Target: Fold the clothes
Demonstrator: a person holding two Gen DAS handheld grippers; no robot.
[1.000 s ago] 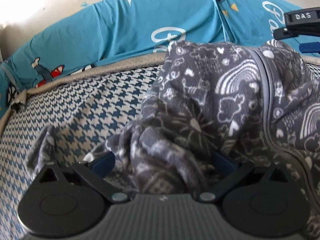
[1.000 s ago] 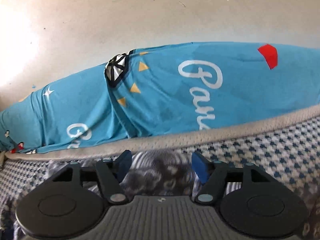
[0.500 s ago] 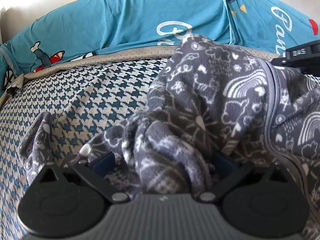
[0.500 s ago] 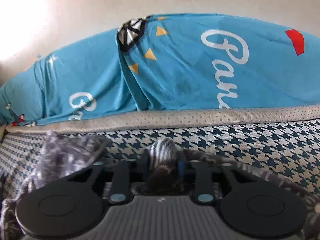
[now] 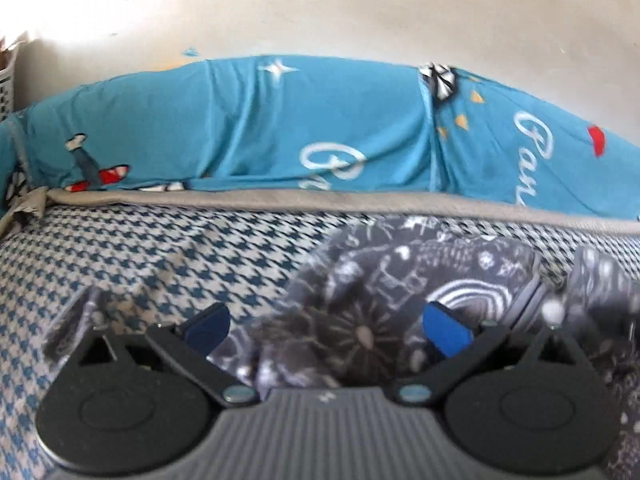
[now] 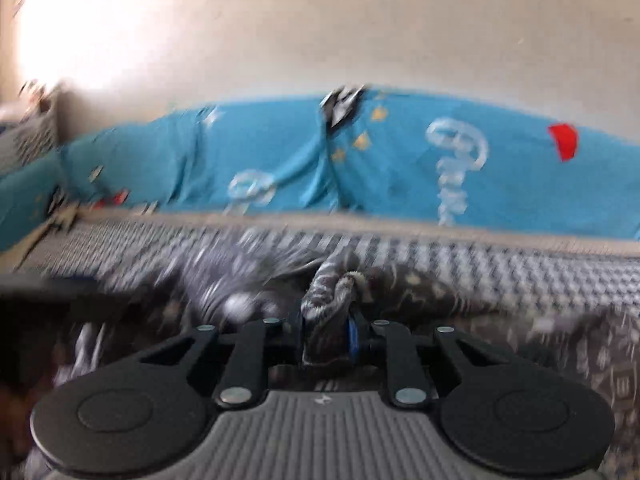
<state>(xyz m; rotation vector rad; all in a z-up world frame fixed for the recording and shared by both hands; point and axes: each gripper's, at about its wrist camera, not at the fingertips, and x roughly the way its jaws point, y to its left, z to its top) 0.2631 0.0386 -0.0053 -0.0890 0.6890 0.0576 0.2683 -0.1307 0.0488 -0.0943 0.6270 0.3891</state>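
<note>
Two grippers are over a bed with a blue and white checked cover. A soft gray garment with white rainbows and stars lies bunched up on that cover.

In the left wrist view, the left gripper has its two blue fingers far apart. The gray cloth lies between them, but the pads do not squeeze it. It is open.

In the right wrist view, the picture is smeared. The right gripper has pinched a fold of the gray garment tight between its pads. Its jaws have just been closing, and the cloth is now caught in them. The fold sticks up in a little bump above the fingers. More of the garment spreads out to both sides.

Behind the bed, a bright blue sheet with white writing and small pictures hangs over something long. A pale wall is above it.
</note>
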